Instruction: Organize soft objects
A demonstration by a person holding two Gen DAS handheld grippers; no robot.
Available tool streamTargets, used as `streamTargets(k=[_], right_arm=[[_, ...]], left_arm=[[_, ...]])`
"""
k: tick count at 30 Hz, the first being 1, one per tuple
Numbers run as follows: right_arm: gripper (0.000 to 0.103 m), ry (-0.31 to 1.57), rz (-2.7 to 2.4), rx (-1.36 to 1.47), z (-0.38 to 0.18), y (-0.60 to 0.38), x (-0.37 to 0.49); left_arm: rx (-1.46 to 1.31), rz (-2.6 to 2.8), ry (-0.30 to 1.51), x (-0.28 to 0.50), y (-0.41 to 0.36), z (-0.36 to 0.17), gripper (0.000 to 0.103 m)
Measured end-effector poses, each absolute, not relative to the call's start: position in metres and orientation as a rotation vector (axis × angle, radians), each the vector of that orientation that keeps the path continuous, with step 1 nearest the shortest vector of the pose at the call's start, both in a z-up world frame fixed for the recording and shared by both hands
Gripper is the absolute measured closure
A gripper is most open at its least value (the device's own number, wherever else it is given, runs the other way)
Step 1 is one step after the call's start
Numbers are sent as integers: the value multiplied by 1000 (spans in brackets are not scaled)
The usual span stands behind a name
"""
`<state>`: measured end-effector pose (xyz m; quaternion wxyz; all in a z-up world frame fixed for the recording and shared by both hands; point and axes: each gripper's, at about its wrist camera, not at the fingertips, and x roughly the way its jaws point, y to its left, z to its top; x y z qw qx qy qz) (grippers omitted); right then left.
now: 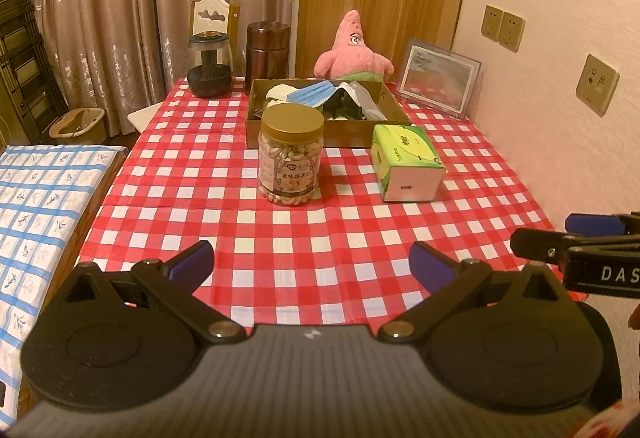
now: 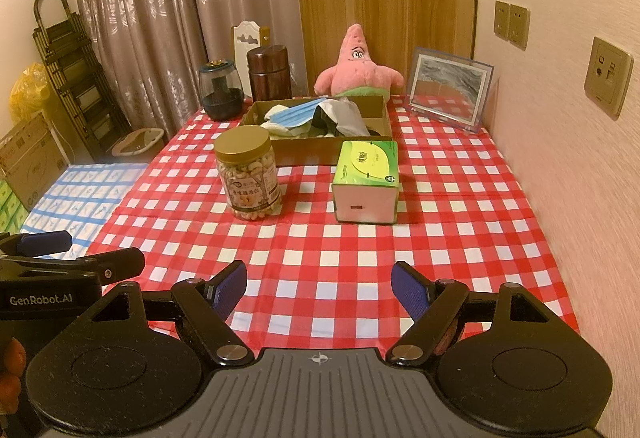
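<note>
A shallow cardboard box [image 1: 256, 125] [image 2: 288, 153] at the table's far middle holds a heap of soft items, with a blue face mask [image 1: 314, 93] [image 2: 292, 115] on top beside white and dark cloths. A pink star plush [image 1: 354, 49] [image 2: 356, 63] sits upright behind the box. My left gripper [image 1: 312, 262] hovers open over the near table edge, nothing between its blue pads. My right gripper [image 2: 319, 288] stands open and empty too, to the right of the left one. Each gripper shows at the edge of the other's view.
A nut jar [image 1: 291, 153] [image 2: 249, 173] with a gold lid and a green tissue pack [image 1: 406, 161] [image 2: 366, 179] stand in front of the box. A dark canister [image 2: 269, 71], a glass jar [image 2: 221, 89] and a framed picture [image 2: 448, 89] line the back. A wall runs along the right.
</note>
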<state>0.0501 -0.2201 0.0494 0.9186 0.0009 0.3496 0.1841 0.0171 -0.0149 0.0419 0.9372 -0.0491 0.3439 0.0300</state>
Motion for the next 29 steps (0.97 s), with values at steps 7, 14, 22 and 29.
streamTargets(k=[7,14,22,29], right_arm=[[24,717,378,1,49,-220,50],[24,718,378,1,49,-219,50],[24,717,379,1,49,-219,50],[24,715,381,1,50,-220,52]], left_arm=[[-100,60,702,17,-15,42,0],[-99,60,701,18,-17,44,0],[-99,57,700,18,-17,43,0],[-102,66,662,20,-14,50,0]])
